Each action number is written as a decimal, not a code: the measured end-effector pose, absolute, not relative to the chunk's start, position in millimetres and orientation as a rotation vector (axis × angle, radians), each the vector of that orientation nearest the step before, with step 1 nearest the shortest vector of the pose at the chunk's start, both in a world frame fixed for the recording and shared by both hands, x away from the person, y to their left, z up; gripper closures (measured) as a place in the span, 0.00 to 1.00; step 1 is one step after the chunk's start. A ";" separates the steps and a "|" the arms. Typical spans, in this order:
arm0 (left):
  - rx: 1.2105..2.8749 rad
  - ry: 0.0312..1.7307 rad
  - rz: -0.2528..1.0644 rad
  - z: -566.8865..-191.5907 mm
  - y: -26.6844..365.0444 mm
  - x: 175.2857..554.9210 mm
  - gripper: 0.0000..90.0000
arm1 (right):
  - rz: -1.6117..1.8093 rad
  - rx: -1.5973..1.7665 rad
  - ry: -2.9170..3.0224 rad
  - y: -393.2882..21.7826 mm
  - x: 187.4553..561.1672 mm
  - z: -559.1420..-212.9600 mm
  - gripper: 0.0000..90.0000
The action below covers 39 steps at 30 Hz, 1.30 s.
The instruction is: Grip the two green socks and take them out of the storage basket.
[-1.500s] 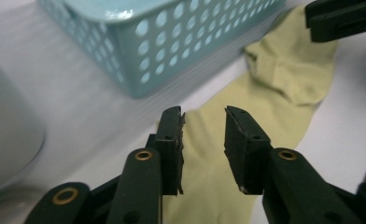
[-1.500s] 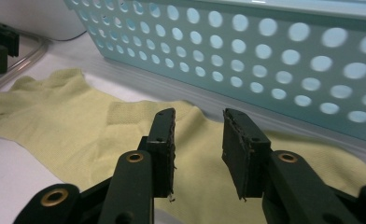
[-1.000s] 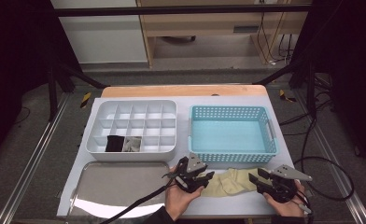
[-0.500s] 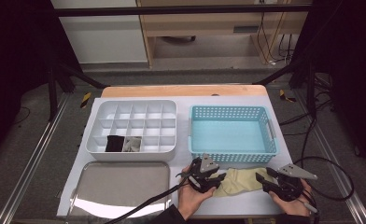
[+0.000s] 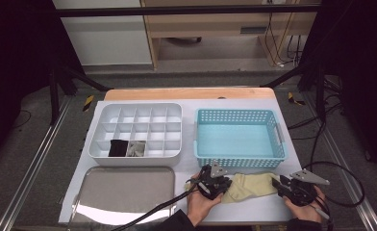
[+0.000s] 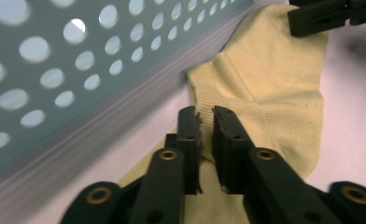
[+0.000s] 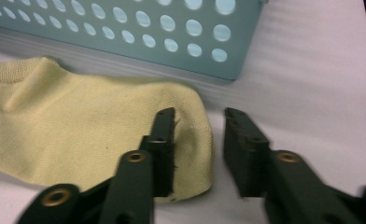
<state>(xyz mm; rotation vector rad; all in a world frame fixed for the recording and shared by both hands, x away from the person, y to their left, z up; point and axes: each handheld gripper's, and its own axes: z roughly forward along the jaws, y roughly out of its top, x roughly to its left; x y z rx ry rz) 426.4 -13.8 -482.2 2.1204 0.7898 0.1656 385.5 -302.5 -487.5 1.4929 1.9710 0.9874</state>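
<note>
We pinch the yellow sock in our left hand-held gripper beside the blue basket, right hand-held gripper part-open astride its end, nothing lifted yet

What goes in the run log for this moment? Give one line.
left claw: shut on sock | right claw: open at sock's end | basket: empty

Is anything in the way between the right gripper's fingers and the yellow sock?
No. The right gripper is already at the yellow sock: one finger rests on its end, the other beside it on the table.
</note>
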 end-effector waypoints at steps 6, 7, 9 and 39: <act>2.105 0.771 0.168 -474.3 -10.1 423.3 0.97 | 1.046 1.503 1.981 -300.5 382.7 -483.4 0.96; 2.100 0.763 0.164 -471.0 -8.3 422.2 0.97 | 1.062 1.497 1.975 -299.9 381.1 -480.4 0.96; 2.082 0.752 0.159 -463.8 -3.7 419.0 0.97 | 1.086 1.480 1.971 -298.4 377.6 -472.9 0.96; 2.102 0.853 0.191 -458.6 114.7 406.4 0.97 | 1.242 1.238 2.178 -206.8 376.1 -465.8 0.96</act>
